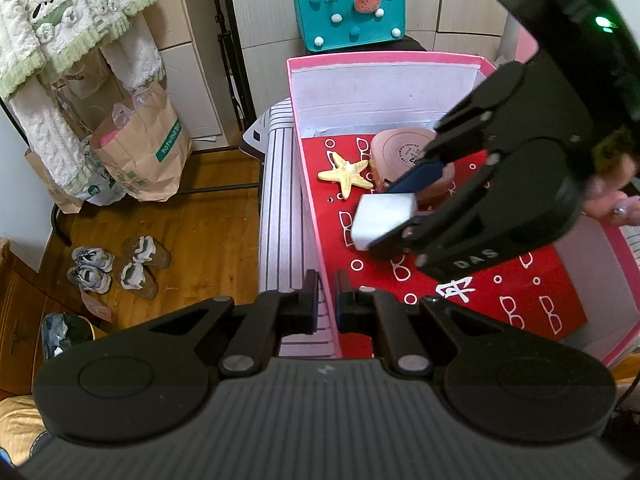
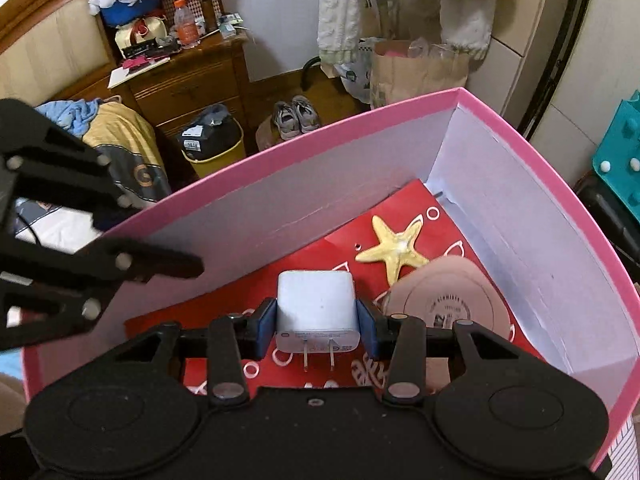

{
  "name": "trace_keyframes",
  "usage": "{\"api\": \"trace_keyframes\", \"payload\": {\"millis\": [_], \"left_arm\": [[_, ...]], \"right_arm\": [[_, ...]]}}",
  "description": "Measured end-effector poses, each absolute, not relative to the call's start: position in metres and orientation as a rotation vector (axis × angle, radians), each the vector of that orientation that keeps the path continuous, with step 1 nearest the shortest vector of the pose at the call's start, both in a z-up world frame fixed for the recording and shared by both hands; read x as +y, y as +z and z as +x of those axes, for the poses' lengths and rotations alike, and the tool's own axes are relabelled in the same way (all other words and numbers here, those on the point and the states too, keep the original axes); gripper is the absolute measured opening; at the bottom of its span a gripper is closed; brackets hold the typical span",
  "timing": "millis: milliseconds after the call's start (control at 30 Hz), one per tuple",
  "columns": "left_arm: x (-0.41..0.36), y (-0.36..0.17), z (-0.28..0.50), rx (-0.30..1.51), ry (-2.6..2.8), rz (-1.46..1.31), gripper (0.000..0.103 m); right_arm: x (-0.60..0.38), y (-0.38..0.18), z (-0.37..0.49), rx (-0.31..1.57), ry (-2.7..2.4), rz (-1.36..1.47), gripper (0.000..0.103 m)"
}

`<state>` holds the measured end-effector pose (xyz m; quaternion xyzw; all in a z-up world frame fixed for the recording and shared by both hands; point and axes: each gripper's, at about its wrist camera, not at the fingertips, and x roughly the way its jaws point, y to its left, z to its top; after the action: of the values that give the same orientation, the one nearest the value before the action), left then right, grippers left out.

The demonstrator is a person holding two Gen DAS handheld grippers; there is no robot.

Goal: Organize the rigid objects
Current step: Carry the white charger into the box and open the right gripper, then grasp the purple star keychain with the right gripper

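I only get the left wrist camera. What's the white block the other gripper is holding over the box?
Observer: It's a white plug charger. The right wrist view shows two metal prongs sticking out of its near face.
Operator: Is it really squeezed, or just sitting there?
Observer: Squeezed. From that side, the right gripper has both blue pads flat against the charger's two sides.
Operator: What's past the box, where I can't see?
Observer: Beyond the pink box stands a wooden nightstand with an orange bottle on top.
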<state>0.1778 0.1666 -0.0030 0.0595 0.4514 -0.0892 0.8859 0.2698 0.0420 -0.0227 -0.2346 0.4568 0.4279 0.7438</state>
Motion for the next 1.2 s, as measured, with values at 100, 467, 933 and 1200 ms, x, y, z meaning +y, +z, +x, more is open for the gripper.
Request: {"api": "trace_keyframes", "payload": {"millis": [100,467,933,1200], "left_arm": [[0.166,-0.003,0.178,0.939,-0.185,0.125,0.007],[0.164,-0.003,0.178,0.934,-0.179,0.122,0.007],[0.162,-0.005,0.172,0.914,-0.147,0.116,0.007],[0.156,-0.004,0.172,0.916,-0.126,0.147,0.006]], "right_arm": [[0.047,-0.027,0.275,1.038,0.945,-0.536,0.053],[-0.034,0.040,0.234,0.837,0.928,-0.378,0.058],[-0.167,0.007,0.164,0.756,0.740,-0.311,0.059],[-0.198,-0.041,0.139,0.831,0.752,-0.322,0.059]]}}
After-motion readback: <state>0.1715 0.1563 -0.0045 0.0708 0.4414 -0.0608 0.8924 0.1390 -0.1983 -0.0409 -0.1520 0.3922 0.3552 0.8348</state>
